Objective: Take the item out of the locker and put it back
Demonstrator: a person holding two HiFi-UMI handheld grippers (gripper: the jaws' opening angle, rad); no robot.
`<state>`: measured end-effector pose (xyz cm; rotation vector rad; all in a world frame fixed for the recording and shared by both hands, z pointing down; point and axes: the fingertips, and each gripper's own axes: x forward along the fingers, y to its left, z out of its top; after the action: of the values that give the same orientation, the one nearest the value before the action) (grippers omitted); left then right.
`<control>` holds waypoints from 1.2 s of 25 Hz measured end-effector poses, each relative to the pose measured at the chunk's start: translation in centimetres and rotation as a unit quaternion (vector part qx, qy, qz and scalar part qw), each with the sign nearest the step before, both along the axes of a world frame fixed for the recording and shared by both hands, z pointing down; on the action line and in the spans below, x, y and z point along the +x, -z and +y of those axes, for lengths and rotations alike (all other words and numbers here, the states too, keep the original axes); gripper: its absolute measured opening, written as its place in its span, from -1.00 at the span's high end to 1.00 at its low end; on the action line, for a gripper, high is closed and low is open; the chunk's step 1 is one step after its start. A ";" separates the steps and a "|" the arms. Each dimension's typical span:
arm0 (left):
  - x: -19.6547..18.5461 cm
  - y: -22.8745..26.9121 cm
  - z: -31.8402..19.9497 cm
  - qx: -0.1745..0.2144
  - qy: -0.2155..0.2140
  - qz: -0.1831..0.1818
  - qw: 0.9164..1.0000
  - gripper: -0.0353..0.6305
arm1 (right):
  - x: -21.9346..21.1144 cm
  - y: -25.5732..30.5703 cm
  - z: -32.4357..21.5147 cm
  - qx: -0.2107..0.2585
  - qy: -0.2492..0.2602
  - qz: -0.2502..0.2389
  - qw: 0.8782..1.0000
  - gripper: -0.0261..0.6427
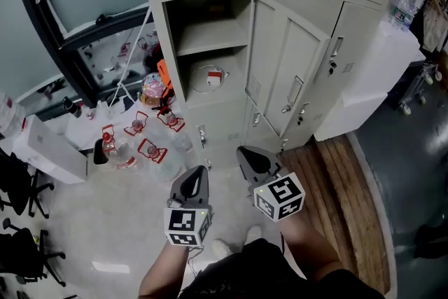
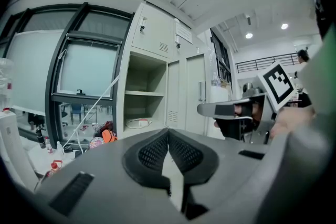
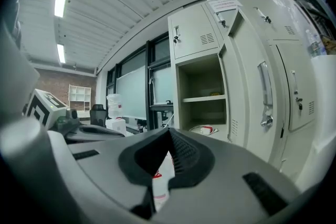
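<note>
The locker (image 1: pixel 170 31) stands open, its door (image 1: pixel 283 70) swung out to the right. On its lower shelf lies the item (image 1: pixel 208 78), a white coiled cable with a red and white tag; it also shows as the item (image 2: pixel 138 123) and the item (image 3: pixel 205 129) in the gripper views. Both grippers hang in front of the locker, well short of it, over the floor. My left gripper (image 1: pixel 199 170) is shut and empty, tips meeting (image 2: pixel 168 131). My right gripper (image 1: pixel 243 150) beside it is also shut with nothing held (image 3: pixel 169 131).
Several plastic bottles (image 1: pixel 136 143) with red labels stand on the floor left of the locker, next to a white box (image 1: pixel 49 147) and black office chairs (image 1: pixel 19 192). A wooden platform (image 1: pixel 346 199) runs along the right. More closed lockers (image 1: pixel 350 45) stand right of the open door.
</note>
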<state>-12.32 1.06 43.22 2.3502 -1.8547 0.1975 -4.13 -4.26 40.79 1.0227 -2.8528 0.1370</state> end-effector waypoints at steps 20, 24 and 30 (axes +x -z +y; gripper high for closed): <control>3.6 0.4 -7.6 -0.014 0.040 -0.010 0.999 0.88 | 3.1 0.2 -7.0 -0.001 0.036 -0.007 0.999 0.92; 4.1 0.2 -8.7 -0.018 0.050 -0.011 0.999 0.88 | 3.5 -0.2 -7.7 -0.003 0.047 -0.009 0.999 0.92; 5.1 0.2 -10.1 -0.015 0.066 -0.017 0.998 0.88 | 4.2 -0.5 -8.4 -0.001 0.065 -0.009 0.998 0.92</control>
<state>-7.20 -9.07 43.02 2.2079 -2.0007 0.2496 0.10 -12.66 41.34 0.8359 -2.9233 0.1378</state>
